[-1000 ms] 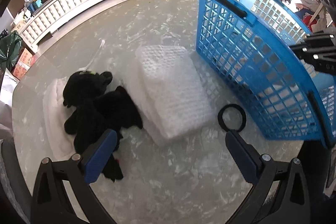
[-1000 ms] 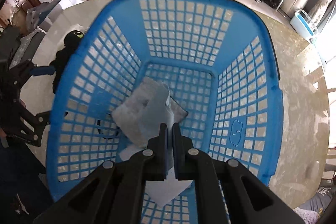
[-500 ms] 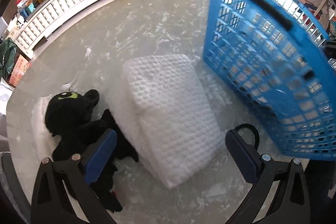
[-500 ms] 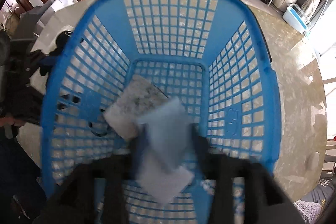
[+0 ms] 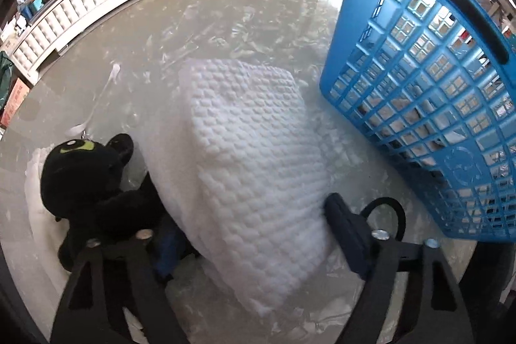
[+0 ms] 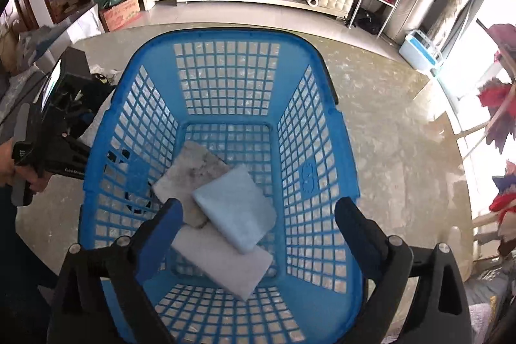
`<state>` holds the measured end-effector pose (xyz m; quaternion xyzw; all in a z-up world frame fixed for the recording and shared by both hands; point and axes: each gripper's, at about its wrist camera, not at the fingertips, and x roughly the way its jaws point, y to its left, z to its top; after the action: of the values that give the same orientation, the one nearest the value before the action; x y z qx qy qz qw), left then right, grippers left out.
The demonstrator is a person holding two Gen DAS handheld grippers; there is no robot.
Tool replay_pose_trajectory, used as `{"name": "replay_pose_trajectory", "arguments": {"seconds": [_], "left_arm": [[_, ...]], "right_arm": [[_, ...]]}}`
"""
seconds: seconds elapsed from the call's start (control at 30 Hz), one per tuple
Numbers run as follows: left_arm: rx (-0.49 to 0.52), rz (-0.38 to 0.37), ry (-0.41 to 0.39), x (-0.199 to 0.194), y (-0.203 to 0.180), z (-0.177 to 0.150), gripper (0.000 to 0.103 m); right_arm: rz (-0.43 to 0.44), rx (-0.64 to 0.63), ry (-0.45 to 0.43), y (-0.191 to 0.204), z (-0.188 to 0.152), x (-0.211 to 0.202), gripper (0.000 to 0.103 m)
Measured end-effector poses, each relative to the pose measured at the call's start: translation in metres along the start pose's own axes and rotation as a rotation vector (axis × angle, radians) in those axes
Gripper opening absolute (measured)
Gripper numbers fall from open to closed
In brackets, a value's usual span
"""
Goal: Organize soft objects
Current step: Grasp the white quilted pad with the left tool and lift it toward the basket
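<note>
A white quilted cushion [image 5: 251,157] lies on the glossy table beside a black plush toy [image 5: 87,182]. My left gripper [image 5: 250,221] straddles the cushion's near end, its jaws closing, both pads against the cushion's sides. In the right wrist view a blue plastic basket [image 6: 225,37] holds a mottled grey sponge [image 6: 190,176], a light blue sponge [image 6: 235,208] and a white pad [image 6: 222,260]. My right gripper [image 6: 259,205] hovers above the basket with its jaws opening and nothing between the pads. The light blue sponge lies loose on the other two.
The basket [image 5: 419,86] stands just right of the cushion. A black ring [image 5: 387,215] lies between them near my right finger. A white cloth [image 5: 35,182] sits under the plush. A hand [image 6: 19,173] holds the left gripper beside the basket. Shelving runs along the far wall.
My left gripper came down over the white cushion and its jaws narrowed onto it. My right gripper opened, dropped the light blue sponge into the basket and rose a little.
</note>
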<state>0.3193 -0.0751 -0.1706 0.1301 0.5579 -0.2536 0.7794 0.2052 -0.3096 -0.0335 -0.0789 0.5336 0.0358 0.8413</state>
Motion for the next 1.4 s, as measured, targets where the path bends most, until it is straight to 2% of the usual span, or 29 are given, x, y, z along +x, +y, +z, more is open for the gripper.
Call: {"name": "replay_pose_trajectory", "arguments": {"seconds": [0.07, 0.17, 0.37, 0.67, 0.83, 1.0, 1.17, 1.4], "left_arm": [[-0.008, -0.014, 0.0, -0.004, 0.002, -0.001, 0.051], [-0.02, -0.006, 0.0, -0.007, 0.005, -0.001, 0.045], [-0.002, 0.066, -0.019, -0.025, 0.0, -0.003, 0.039], [0.0, 0.059, -0.078, -0.072, -0.01, -0.013, 0.028], [-0.006, 0.013, -0.099, -0.095, -0.012, -0.026, 0.028], [0.014, 0.02, -0.126, -0.117, -0.015, -0.032, 0.028], [0.035, 0.031, -0.155, -0.141, -0.023, -0.038, 0.028], [0.065, 0.016, -0.186, -0.159, -0.035, -0.034, 0.028]], "right_arm": [[-0.022, 0.019, 0.008, -0.005, -0.005, -0.001, 0.096], [-0.048, 0.025, -0.012, -0.007, -0.011, -0.01, 0.096], [-0.052, 0.038, -0.009, -0.01, -0.019, -0.014, 0.096], [-0.012, 0.04, 0.053, 0.007, -0.027, -0.008, 0.096], [0.018, 0.017, 0.067, 0.026, -0.032, -0.005, 0.096], [0.036, 0.014, 0.074, 0.041, -0.027, -0.003, 0.096], [0.001, -0.019, 0.056, 0.052, -0.022, -0.008, 0.096], [-0.027, -0.002, 0.002, 0.042, -0.015, -0.03, 0.096]]}}
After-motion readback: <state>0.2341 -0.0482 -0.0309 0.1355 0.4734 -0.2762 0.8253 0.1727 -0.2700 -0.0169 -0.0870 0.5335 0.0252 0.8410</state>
